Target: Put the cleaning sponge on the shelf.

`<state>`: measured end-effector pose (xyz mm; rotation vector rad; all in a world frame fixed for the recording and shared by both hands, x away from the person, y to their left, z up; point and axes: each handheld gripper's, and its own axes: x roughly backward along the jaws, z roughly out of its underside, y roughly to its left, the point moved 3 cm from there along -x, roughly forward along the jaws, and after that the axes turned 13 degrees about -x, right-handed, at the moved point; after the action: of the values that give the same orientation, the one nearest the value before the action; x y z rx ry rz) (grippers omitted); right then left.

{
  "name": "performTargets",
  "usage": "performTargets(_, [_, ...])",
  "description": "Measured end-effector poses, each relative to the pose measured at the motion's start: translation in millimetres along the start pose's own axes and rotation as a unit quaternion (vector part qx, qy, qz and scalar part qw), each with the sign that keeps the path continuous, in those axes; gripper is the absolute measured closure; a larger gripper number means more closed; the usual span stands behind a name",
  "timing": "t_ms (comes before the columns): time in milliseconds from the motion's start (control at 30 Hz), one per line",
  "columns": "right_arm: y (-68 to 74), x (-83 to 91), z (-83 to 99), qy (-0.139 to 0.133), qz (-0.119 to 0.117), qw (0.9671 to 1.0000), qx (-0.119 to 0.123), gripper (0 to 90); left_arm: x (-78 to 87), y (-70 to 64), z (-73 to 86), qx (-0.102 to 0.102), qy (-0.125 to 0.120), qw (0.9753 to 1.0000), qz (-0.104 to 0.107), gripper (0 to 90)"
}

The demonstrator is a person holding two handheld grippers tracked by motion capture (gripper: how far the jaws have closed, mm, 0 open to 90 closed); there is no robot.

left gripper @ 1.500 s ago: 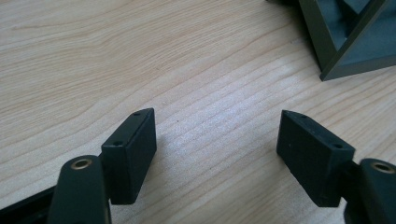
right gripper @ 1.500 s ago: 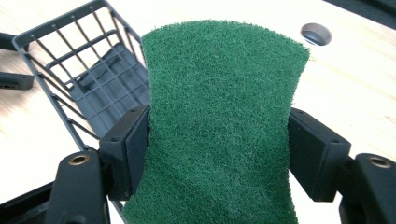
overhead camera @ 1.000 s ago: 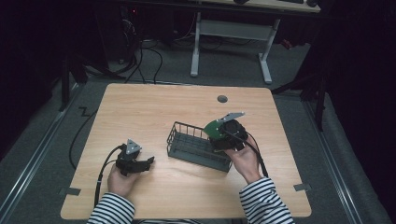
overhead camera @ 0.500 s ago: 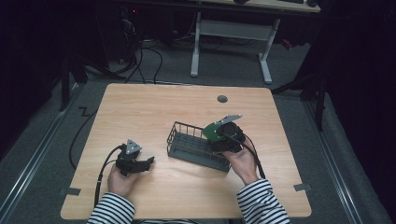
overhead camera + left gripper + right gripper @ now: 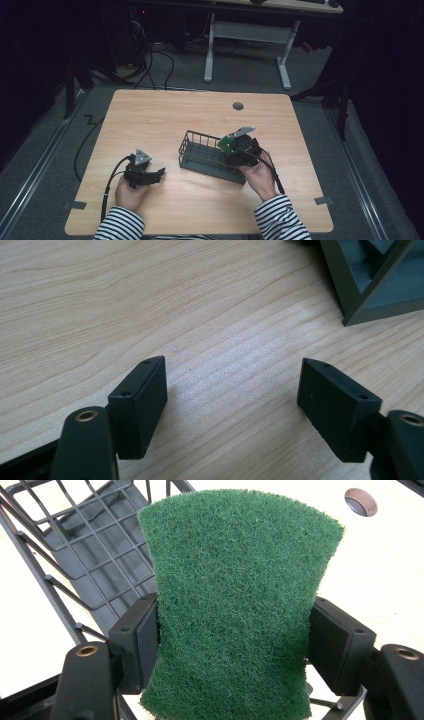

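In the high view, a person in striped sleeves sat at a pale wooden counter [image 5: 165,115]. A dark wire mesh basket with a solid floor [image 5: 200,150] stood near the middle of it. The right tool [image 5: 234,146] hung over the basket's right end, gripping a green rectangular scouring pad [image 5: 226,142]. The left tool [image 5: 159,173] rested on the counter, well apart from the basket's left end, with a black cable trailing from it toward the counter's edge. A small round grommet hole [image 5: 238,106] sat farther back on the counter.

In the left gripper view, the left tool [image 5: 232,405] stood wide open just above bare wood, with nothing between its black jaws. A corner of the basket [image 5: 372,282] showed at the upper right.

In the right gripper view, the right tool [image 5: 232,645] was closed on the scouring pad [image 5: 235,600], pinching in its two long sides. The pad stood upright over the basket's edge, the basket's mesh floor [image 5: 85,545] to its left and the grommet hole [image 5: 362,501] beyond.
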<state>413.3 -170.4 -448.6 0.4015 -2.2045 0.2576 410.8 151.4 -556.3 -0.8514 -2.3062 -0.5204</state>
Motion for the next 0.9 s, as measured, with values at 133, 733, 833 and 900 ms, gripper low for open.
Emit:
performTargets(133, [-2.4,-0.3,3.3,-0.001,-0.014,0.9998,-0.015,29.8,0.0,0.1,0.0,-0.002,0.001,1.0000,0.000,28.8])
performTargets(733, [-4.4,-7.0,13.6,0.006,-0.030,0.9985,-0.045,27.5,0.1,0.1,0.1,0.001,-0.001,1.0000,0.001,28.5])
performTargets(833, [-3.9,-6.9,13.5,0.008,-0.028,0.9984,-0.048,25.9,0.0,0.0,0.0,0.001,-0.001,1.0000,0.000,28.5])
performTargets(900, [-4.7,-6.7,13.6,0.007,-0.028,0.9984,-0.048,24.3,0.1,0.1,0.1,0.001,-0.001,1.0000,0.001,28.5])
